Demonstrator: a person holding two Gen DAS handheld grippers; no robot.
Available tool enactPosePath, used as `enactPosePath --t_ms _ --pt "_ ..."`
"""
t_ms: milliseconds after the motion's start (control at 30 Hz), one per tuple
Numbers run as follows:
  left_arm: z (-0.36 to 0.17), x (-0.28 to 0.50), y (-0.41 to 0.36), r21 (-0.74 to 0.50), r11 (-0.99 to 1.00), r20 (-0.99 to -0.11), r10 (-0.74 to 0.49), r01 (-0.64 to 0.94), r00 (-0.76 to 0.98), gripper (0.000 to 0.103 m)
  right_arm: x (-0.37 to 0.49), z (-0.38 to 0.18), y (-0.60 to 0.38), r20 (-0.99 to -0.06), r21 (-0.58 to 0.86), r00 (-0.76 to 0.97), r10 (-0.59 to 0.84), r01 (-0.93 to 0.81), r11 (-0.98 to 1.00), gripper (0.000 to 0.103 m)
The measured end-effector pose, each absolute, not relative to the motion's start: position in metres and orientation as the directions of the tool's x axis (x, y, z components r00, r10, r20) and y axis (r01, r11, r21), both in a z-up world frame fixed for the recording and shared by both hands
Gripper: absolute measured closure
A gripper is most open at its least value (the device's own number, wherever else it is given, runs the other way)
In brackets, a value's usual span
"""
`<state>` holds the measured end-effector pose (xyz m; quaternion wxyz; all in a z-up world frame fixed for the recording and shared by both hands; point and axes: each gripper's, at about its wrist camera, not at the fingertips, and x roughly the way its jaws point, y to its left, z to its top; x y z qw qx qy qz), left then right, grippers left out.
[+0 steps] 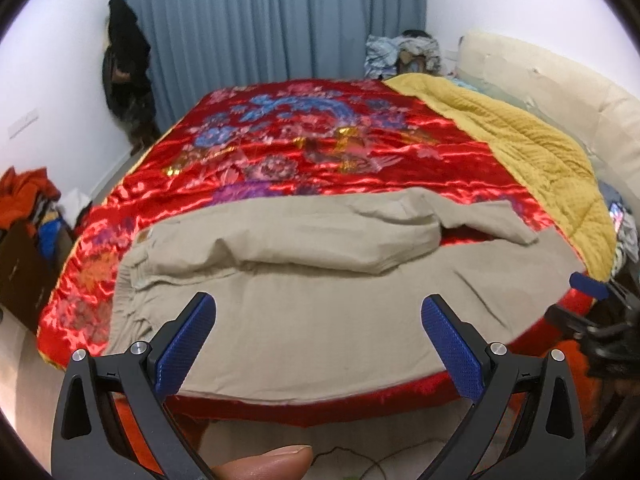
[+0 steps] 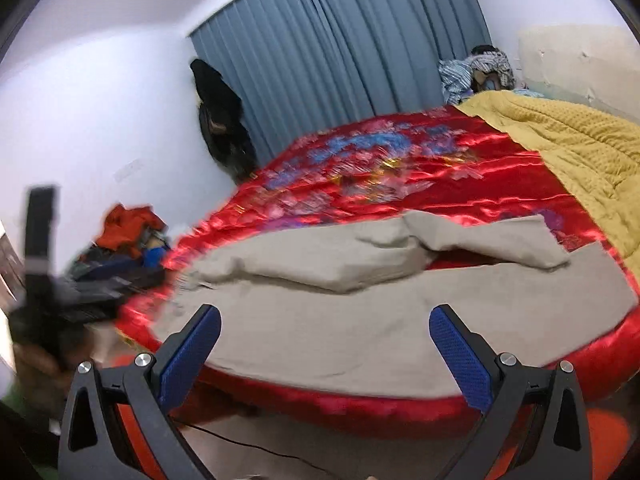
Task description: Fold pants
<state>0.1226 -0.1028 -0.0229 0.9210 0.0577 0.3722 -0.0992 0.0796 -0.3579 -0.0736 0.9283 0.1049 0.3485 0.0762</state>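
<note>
Left gripper and right gripper both spread above beige pants, no legible label.

Left gripper: two black angular fingers, each faced with a blue knurled pad. Silver round screw heads mark the finger pivots. A bare thumb tip shows at the frame bottom. Right gripper: same construction, blue pads, silver screws, triangular cutouts in the black frame.
</note>
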Motion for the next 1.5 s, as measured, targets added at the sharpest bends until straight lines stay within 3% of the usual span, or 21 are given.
enactPosePath --t_ms 67,233,300,367,500,533,633,767,1033,1200,1333,1500 --pt "-0.034 0.130 -0.101 0.034 0.974 -0.724 -0.129 0.223 0.678 0.000 0.104 -0.098 -0.380 -0.712 0.149 0.685 0.154 -0.068 0.987 0.000" --pt "-0.060 0.141 -0.096 0.084 0.976 -0.774 -0.063 0.201 0.630 0.000 0.162 -0.139 -0.470 -0.774 0.089 0.629 0.071 -0.002 0.996 0.002" --pt "-0.067 0.143 -0.093 0.089 0.979 -0.788 -0.043 0.183 0.614 0.000 0.195 -0.158 -0.501 -0.816 0.025 0.577 0.016 0.007 1.000 0.014" --pt "-0.071 0.144 -0.091 0.095 0.981 -0.796 -0.026 0.167 0.605 0.000 0.226 -0.176 -0.518 -0.851 -0.032 0.525 -0.012 -0.028 0.999 0.036" --pt "-0.073 0.142 -0.087 0.117 0.983 -0.799 0.006 0.145 0.601 0.000 0.271 -0.205 -0.523 -0.878 -0.156 0.472 -0.079 -0.125 0.980 0.037" --pt "-0.072 0.142 -0.087 0.119 0.983 -0.799 0.010 0.142 0.601 0.000 0.279 -0.209 -0.522 -0.881 -0.181 0.463 -0.099 -0.136 0.974 0.041" --pt "-0.071 0.140 -0.083 0.124 0.983 -0.795 0.017 0.135 0.607 0.000 0.295 -0.211 -0.524 -0.900 -0.157 0.428 -0.077 -0.153 0.976 0.072" --pt "-0.077 0.140 -0.081 0.111 0.983 -0.807 0.005 0.143 0.591 0.000 0.291 -0.193 -0.518 -0.887 -0.211 0.446 -0.122 -0.155 0.965 0.082" --pt "-0.072 0.153 -0.070 0.087 0.990 -0.798 0.003 0.111 0.602 0.000 0.312 -0.143 -0.523 -0.888 -0.185 0.447 -0.107 -0.135 0.973 0.087" --pt "-0.069 0.156 -0.070 0.087 0.992 -0.790 0.013 0.091 0.613 0.000 0.371 -0.054 -0.566 -0.872 0.112 0.485 0.057 0.085 0.990 0.087" --pt "-0.081 0.155 -0.071 0.097 0.991 -0.796 0.022 0.091 0.604 0.000 0.358 0.000 -0.514 -0.831 -0.036 0.554 0.040 -0.125 0.991 0.087" --pt "-0.112 0.171 -0.060 0.014 0.995 -0.857 -0.039 0.099 0.513 0.001 0.234 -0.043 -0.441 -0.879 -0.068 0.456 0.140 -0.410 0.909 0.087"
